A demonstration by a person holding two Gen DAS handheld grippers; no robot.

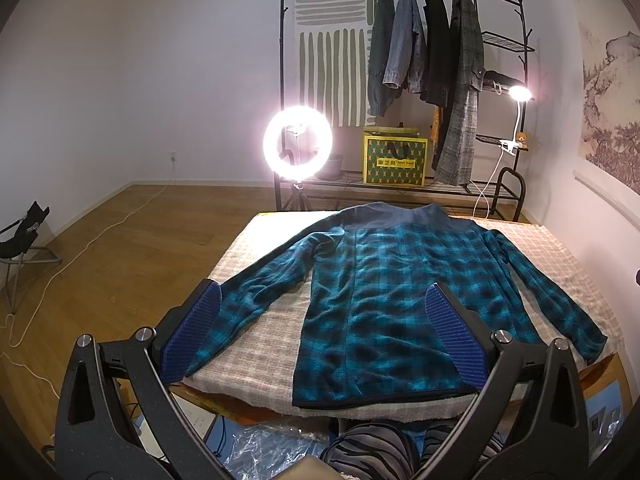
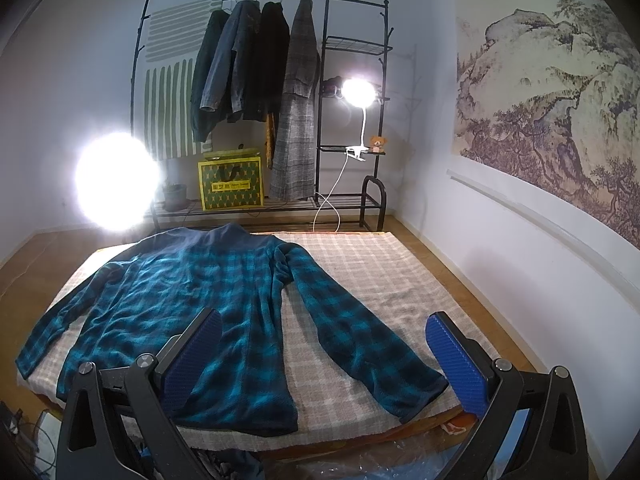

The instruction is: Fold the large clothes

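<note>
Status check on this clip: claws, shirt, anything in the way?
Left claw open, empty. Right claw open, empty. Shirt flat on table, sleeves spread, unfolded. Nothing in the way.

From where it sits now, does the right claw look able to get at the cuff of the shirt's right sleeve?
Probably yes. The right claw is open above the near table edge, and the right sleeve cuff of the plaid shirt lies flat and uncovered on the checked cloth just ahead, with nothing between them.
</note>
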